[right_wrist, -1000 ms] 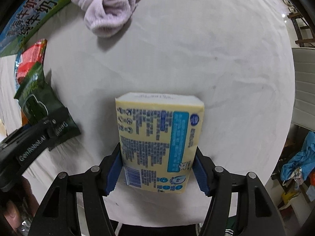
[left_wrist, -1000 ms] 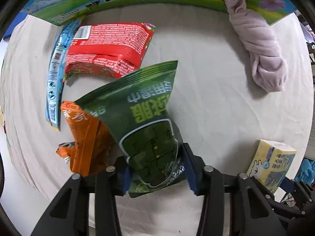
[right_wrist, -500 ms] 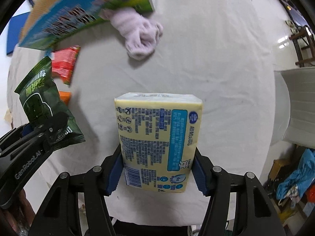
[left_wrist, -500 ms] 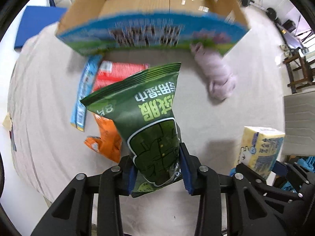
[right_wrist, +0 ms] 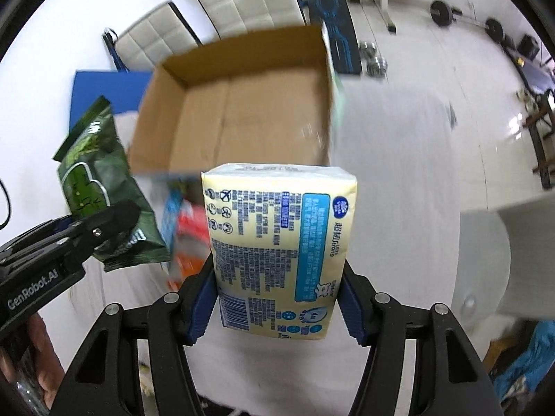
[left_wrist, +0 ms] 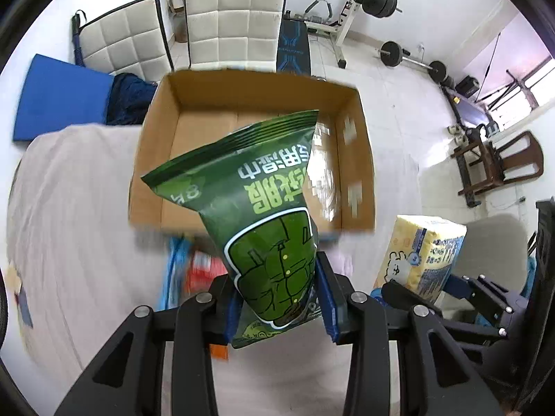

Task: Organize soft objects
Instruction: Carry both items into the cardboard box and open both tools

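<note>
My left gripper [left_wrist: 279,303] is shut on a green snack bag [left_wrist: 263,208] and holds it up in the air in front of an open cardboard box [left_wrist: 249,104]. My right gripper [right_wrist: 279,298] is shut on a yellow tissue pack [right_wrist: 281,242], also lifted, with the box [right_wrist: 242,111] beyond it. The tissue pack also shows at the right of the left wrist view [left_wrist: 423,253], and the green bag at the left of the right wrist view [right_wrist: 100,190]. The box looks empty inside.
Red [left_wrist: 204,270], blue [left_wrist: 171,267] and orange [right_wrist: 184,263] packets lie blurred on the cloth-covered table [left_wrist: 69,208] below the box's near wall. White chairs [left_wrist: 236,17], a blue mat [left_wrist: 59,97] and gym weights [left_wrist: 381,0] stand behind the table.
Both grippers have risen well above the table with their loads and tilted up. The box's open inside and the room behind it have come into view.
</note>
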Demonstrator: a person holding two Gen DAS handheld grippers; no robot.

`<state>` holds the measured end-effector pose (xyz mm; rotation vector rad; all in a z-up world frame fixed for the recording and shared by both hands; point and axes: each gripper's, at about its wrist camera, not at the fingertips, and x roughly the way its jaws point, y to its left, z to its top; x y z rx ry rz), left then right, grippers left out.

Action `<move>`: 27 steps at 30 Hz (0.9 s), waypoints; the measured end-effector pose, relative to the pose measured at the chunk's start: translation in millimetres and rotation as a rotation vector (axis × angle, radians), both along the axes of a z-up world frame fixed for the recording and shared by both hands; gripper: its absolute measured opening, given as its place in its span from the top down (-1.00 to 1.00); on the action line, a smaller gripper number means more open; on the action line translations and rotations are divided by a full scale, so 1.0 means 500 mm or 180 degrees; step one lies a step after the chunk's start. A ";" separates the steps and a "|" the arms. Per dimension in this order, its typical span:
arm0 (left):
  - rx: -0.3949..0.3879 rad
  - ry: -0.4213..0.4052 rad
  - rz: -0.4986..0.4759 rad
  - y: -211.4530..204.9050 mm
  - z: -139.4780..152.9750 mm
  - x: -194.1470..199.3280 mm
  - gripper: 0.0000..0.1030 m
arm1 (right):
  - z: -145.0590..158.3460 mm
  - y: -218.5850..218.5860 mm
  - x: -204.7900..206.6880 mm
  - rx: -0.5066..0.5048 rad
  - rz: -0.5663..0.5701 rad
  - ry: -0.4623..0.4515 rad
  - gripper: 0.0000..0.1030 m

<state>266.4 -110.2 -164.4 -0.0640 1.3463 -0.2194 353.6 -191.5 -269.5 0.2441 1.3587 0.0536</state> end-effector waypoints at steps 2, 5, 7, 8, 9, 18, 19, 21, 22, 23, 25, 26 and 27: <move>-0.0052 0.0063 -0.0008 0.012 -0.015 0.056 0.32 | 0.000 0.014 0.066 -0.0001 0.0015 -0.0052 -0.25; -0.0151 0.0211 -0.0010 0.024 -0.056 0.144 0.32 | -0.026 0.030 0.152 -0.0026 0.0006 -0.0064 -0.25; -0.0180 0.0345 -0.0066 0.022 -0.096 0.200 0.32 | -0.056 0.039 0.208 -0.0082 -0.0015 -0.0042 -0.25; -0.0187 0.0388 -0.0084 0.015 -0.106 0.214 0.32 | -0.073 0.043 0.240 -0.0095 -0.0015 -0.0023 -0.25; -0.0183 0.0447 -0.0122 0.012 -0.130 0.239 0.32 | -0.092 0.045 0.267 -0.0100 -0.0018 0.0001 -0.25; -0.0300 0.0850 -0.0276 -0.017 -0.242 0.356 0.32 | -0.232 0.033 0.445 -0.0257 -0.0037 0.0246 -0.25; -0.0309 0.0887 -0.0303 -0.022 -0.255 0.361 0.32 | -0.237 0.034 0.449 -0.0264 -0.0033 0.0249 -0.25; -0.0304 0.0936 -0.0326 -0.029 -0.267 0.367 0.30 | -0.256 0.037 0.472 -0.0309 0.0007 0.0251 -0.25; -0.0283 0.0954 -0.0333 -0.030 -0.274 0.381 0.30 | -0.264 0.035 0.479 -0.0328 0.0014 0.0265 -0.26; -0.0251 0.0963 -0.0326 -0.030 -0.278 0.385 0.30 | -0.267 0.037 0.488 -0.0339 0.0017 0.0265 -0.26; -0.0149 0.0942 -0.0292 -0.027 -0.275 0.389 0.30 | -0.277 0.037 0.498 -0.0312 0.0045 0.0312 -0.27; -0.0116 0.0925 -0.0276 -0.027 -0.273 0.389 0.30 | -0.283 0.037 0.505 -0.0318 0.0046 0.0344 -0.28; -0.0101 0.0892 -0.0254 -0.025 -0.267 0.387 0.30 | -0.287 0.038 0.510 -0.0341 0.0051 0.0353 -0.29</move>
